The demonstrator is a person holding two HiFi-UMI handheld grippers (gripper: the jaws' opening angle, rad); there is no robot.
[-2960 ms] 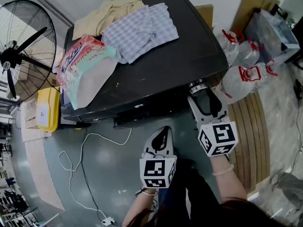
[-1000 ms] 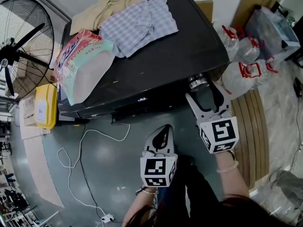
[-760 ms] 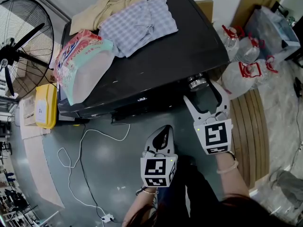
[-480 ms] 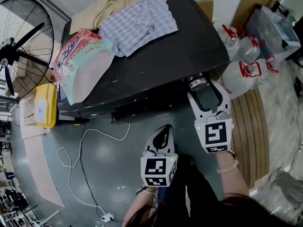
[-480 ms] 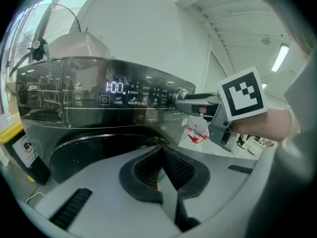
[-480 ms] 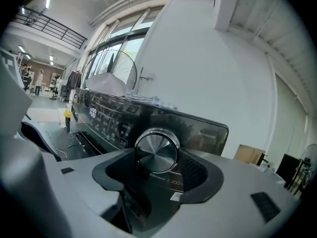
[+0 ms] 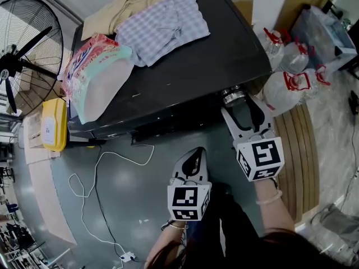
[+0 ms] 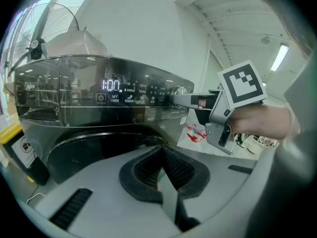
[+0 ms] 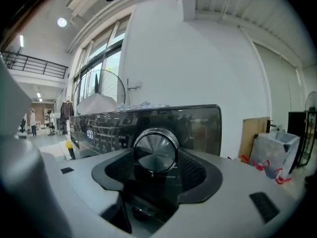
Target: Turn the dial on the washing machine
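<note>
The dark washing machine (image 7: 213, 60) stands in front of me, and its silver dial (image 7: 234, 98) sticks out at the right end of the front panel. My right gripper (image 7: 241, 106) is pushed up to it. In the right gripper view the dial (image 9: 156, 150) sits between the two black pads (image 9: 193, 170), which are closing on it from both sides with almost no gap left. My left gripper (image 7: 193, 153) hangs lower, in front of the machine, shut and with nothing in it. In the left gripper view the lit panel and the dial (image 8: 179, 90) show, with the right gripper (image 8: 190, 100) at it.
On the machine's lid lie a checked cloth (image 7: 162, 24), a beige cloth (image 7: 120, 13) and a detergent bag (image 7: 98, 74). A standing fan (image 7: 22, 55) and a yellow container (image 7: 50, 128) are at the left. Water jugs (image 7: 291, 86) crowd the right, and a white cable (image 7: 106, 170) runs over the floor.
The right gripper has come up from just below the dial to around it. Its marker cube twisted one way and has swung back. The left gripper has stayed put.
</note>
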